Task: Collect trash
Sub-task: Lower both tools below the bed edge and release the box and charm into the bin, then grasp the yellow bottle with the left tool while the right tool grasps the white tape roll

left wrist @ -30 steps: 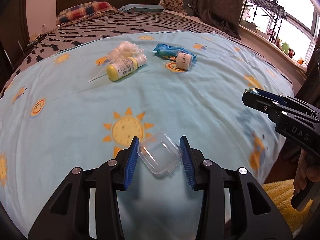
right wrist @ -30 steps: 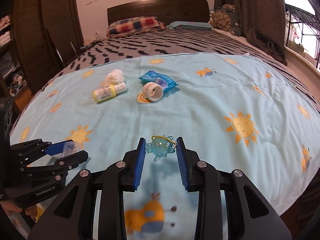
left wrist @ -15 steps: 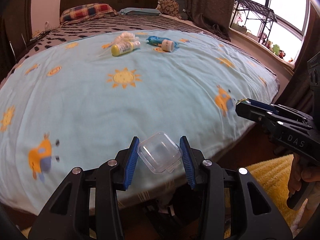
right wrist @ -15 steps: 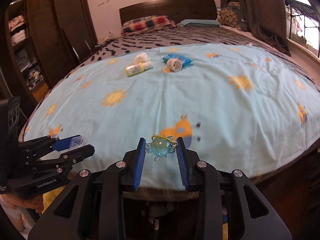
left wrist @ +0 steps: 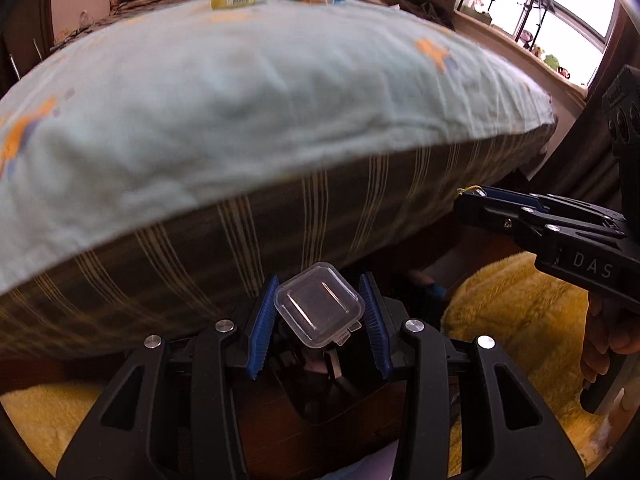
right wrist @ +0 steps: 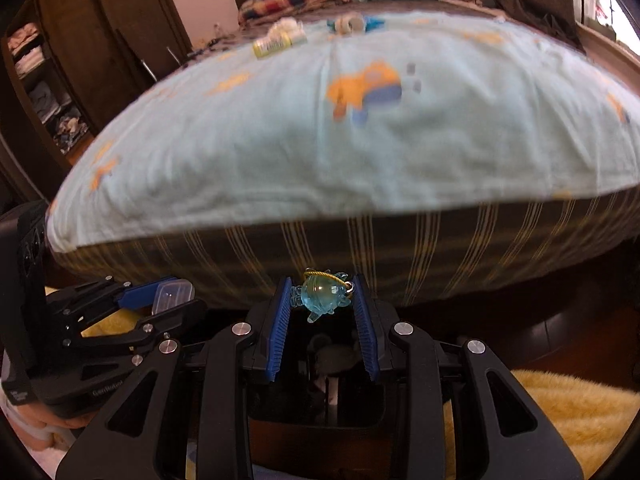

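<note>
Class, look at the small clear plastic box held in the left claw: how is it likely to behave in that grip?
The clear plastic box looks thin-walled and hollow, so probably light and stiff. It sits cornerwise between the left claw's ribbed pads, so it may twist or pop out. Its glossy faces suggest slipperiness; hard squeezing might crack it.

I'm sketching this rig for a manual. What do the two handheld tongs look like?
Both tongs, left and right, are black skeletal frames with triangular cutouts, silver round bolts and ribbed blue pads. White lettering on their sides: "DAS" on the right, partly legible "GenRobot" on the left.
</note>
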The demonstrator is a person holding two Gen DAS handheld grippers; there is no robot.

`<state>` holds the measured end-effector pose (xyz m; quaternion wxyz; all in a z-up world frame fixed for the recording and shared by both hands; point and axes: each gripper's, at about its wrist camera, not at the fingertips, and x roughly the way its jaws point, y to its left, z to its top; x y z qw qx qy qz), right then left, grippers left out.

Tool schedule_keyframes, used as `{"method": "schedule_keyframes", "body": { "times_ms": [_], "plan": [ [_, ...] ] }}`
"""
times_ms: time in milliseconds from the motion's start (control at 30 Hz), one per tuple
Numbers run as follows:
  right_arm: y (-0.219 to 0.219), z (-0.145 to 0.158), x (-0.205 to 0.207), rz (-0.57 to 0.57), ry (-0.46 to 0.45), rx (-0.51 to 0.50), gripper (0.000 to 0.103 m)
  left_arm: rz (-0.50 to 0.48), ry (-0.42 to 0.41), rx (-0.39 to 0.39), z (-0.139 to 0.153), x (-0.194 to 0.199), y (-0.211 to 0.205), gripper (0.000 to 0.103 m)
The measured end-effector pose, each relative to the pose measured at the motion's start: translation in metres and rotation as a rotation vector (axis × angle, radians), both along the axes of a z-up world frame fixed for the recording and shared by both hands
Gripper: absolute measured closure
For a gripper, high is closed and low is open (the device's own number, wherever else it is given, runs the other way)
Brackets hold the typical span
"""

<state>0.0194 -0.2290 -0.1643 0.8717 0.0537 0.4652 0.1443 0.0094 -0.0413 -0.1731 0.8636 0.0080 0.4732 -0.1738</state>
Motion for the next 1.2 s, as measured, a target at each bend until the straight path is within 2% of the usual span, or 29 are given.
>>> {"method": "schedule_keyframes", "body": {
  "times_ms": [267, 433, 600, 800, 833, 900, 1000, 1033, 1067, 1133, 1200],
  "plan": [
    [0.012, -0.048, -0.002, 0.005, 0.096, -0.028, 0.071, -0.014, 0.099, 0.022, -0.048, -0.001, -0.004, 0.063],
    [0.019, -0.072, -0.001, 0.012, 0.138, -0.033, 0.071, -0.023, 0.136, 0.026, -0.064, -0.001, -0.004, 0.063],
    [0.019, -0.084, 0.007, 0.002, 0.165, -0.027, 0.071, -0.026, 0.164, 0.024, -0.073, 0.004, -0.003, 0.063],
    [0.006, -0.083, 0.015, -0.019, 0.17, -0.011, 0.069, -0.037, 0.204, 0.015, -0.082, 0.007, -0.005, 0.061],
    [0.004, -0.083, 0.016, -0.024, 0.171, -0.006, 0.066, -0.035, 0.208, 0.015, -0.083, 0.006, -0.002, 0.057],
    [0.001, -0.081, 0.017, -0.033, 0.166, 0.003, 0.049, -0.029, 0.205, 0.024, -0.085, 0.006, -0.005, 0.053],
    [-0.003, -0.072, 0.017, -0.048, 0.145, 0.011, 0.043, -0.012, 0.196, 0.042, -0.083, 0.004, -0.003, 0.043],
    [-0.006, -0.067, 0.017, -0.06, 0.132, 0.014, 0.04, -0.004, 0.187, 0.046, -0.079, 0.003, 0.001, 0.036],
    [-0.008, -0.064, 0.017, -0.069, 0.124, 0.016, 0.034, 0.008, 0.172, 0.053, -0.075, 0.003, 0.003, 0.029],
    [-0.013, -0.057, 0.016, -0.091, 0.105, 0.019, 0.025, 0.028, 0.145, 0.059, -0.065, 0.001, 0.008, 0.02],
    [-0.018, -0.046, 0.016, -0.113, 0.086, 0.022, 0.015, 0.041, 0.118, 0.052, -0.052, 0.002, 0.009, 0.017]
  ]
}}
